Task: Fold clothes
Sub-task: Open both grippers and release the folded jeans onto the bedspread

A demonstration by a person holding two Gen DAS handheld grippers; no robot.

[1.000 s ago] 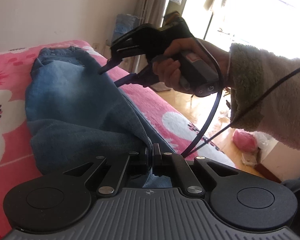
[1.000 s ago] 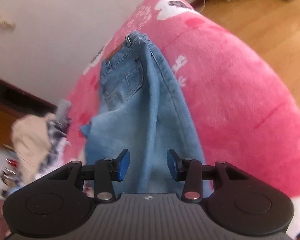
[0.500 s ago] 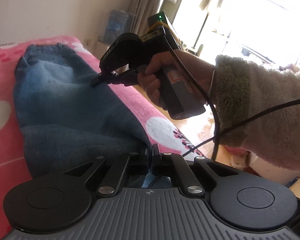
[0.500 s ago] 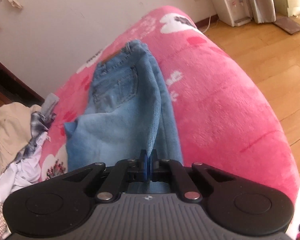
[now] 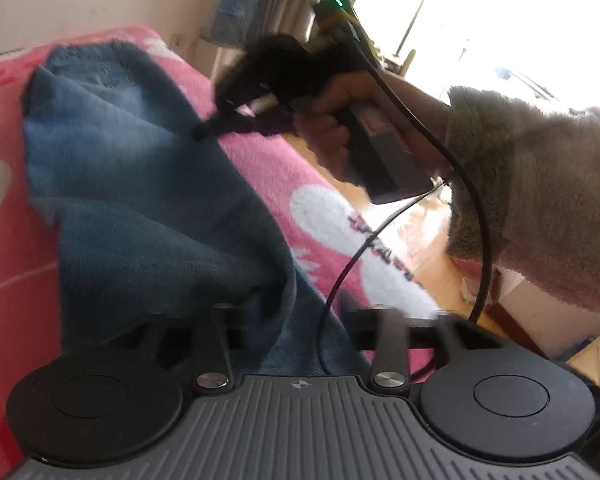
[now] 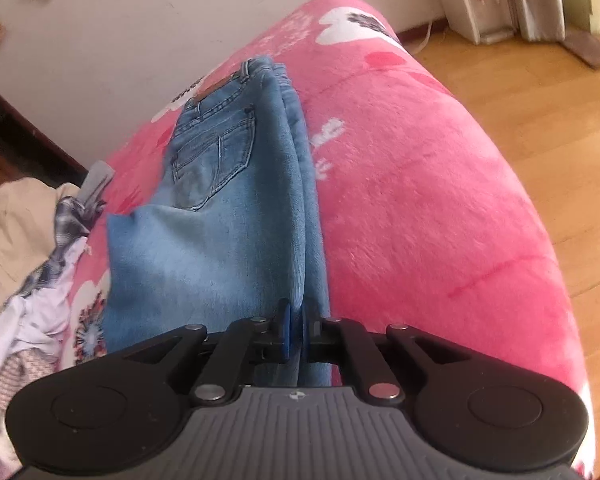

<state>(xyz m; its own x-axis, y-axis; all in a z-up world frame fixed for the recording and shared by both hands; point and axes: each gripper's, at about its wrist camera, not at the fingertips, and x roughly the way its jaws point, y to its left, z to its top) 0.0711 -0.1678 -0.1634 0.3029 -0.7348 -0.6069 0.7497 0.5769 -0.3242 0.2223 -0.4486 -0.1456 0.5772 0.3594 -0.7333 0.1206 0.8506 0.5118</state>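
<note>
One pair of blue jeans (image 6: pixel 216 216) lies lengthwise on a pink fleece blanket (image 6: pixel 420 208) with white flower prints, the waistband and back pocket at the far end near the wall, the legs running toward both cameras. The denim is already doubled along its length, so several layers stack at the right-hand edge. It looks thick and fairly heavy for cloth, soft enough to drape yet stiff enough to hold a crease; the brushed surface should give the pads good friction, and nothing about it is fragile. The best hold, I judge, is on a doubled edge or hem, taking all layers together so that the lower one does not slide out and drag on the fleece.

The right gripper (image 6: pixel 296 336) has its blue pads pinched on that layered edge near the leg end, with cloth plainly between them, though the jaws are easing apart slightly. The left gripper (image 5: pixel 288 324) is opening: its jaws stand well apart, and a fold of denim lies loose across the gap, no longer squeezed. A person's hand (image 5: pixel 332 132) in a fuzzy sleeve (image 5: pixel 532 200) carries the right tool. A heap of other clothes (image 6: pixel 32 248) waits at the blanket's left side, and bare wooden floor (image 6: pixel 560 100) lies to the right.
</note>
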